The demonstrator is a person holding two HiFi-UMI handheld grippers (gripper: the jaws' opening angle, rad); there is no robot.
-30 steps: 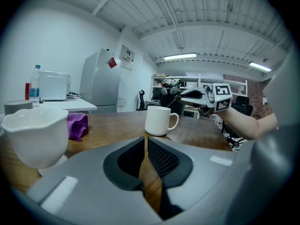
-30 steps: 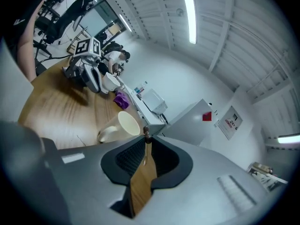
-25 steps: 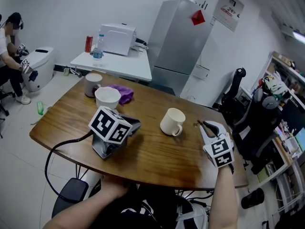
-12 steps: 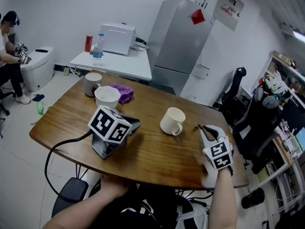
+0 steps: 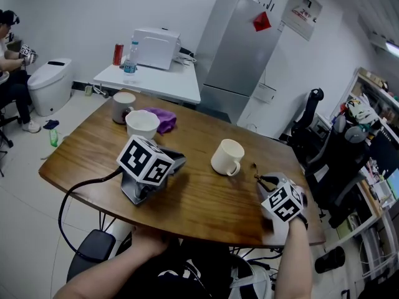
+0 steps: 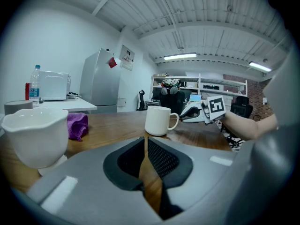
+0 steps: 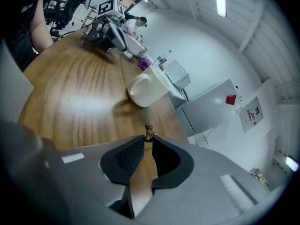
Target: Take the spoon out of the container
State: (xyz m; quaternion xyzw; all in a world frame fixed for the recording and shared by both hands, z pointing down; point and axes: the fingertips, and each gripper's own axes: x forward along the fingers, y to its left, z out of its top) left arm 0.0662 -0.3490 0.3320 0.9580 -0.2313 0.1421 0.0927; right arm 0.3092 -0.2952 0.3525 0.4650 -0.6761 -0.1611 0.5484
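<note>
A white mug stands upright in the middle of the wooden table; it also shows as the mug and the mug. Right of it, my right gripper lies low over the table. A small brown wooden spoon pokes out in front of it, outside the mug. The spoon's knobbed end sits right at the tips of my right gripper, whose jaws are opening with a slight gap around it. My left gripper rests on the table left of the mug, its jaws shut on nothing.
A white bowl, a purple cloth and a grey cup sit at the table's far left. A black cable hangs off the near left edge. An office chair stands beyond the right edge.
My right gripper has drawn back toward the near table edge and tilted, the spoon coming a little with it. The left gripper, mug and bowl have stayed put.
</note>
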